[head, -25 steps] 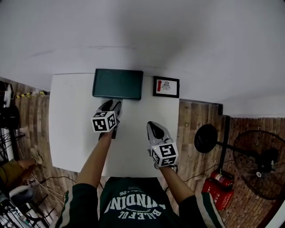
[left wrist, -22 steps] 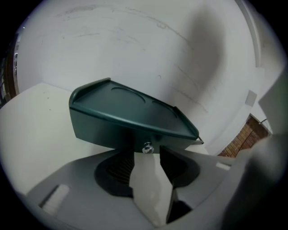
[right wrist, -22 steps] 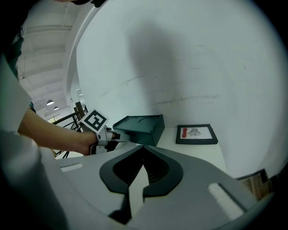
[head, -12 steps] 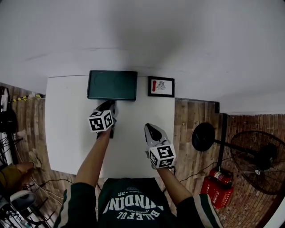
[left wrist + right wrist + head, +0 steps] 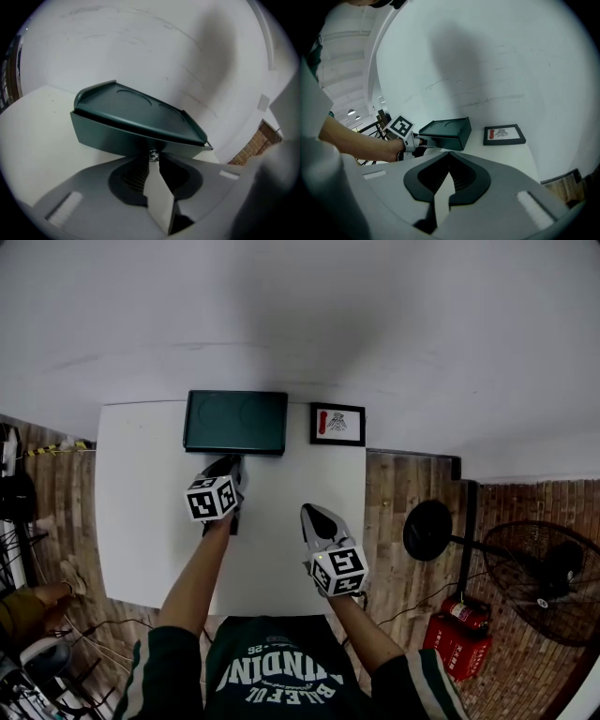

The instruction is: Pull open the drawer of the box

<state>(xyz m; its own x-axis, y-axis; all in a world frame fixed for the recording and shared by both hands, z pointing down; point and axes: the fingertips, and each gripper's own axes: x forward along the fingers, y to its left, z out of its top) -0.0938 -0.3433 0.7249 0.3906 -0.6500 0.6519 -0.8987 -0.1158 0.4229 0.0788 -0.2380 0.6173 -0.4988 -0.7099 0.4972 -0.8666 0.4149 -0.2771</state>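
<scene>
Having just closed, the left tool (image 5: pixel 153 159) grips the drawer knob (image 5: pixel 153 155) of the green box (image 5: pixel 235 421) at the tabletop's (image 5: pixel 141 521) twelve o'clock edge (drawer (image 5: pixel 108 133) seemingly not yet out), so pulling can begin; the right tool (image 5: pixel 449 153) idles clenched, empty.

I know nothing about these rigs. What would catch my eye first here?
A dark green box sits at the far edge of the white table, a small framed picture to its right. The left hand-held gripper has just closed its jaws on the little metal knob on the box's front; the right hand-held gripper hovers shut and empty.
</scene>
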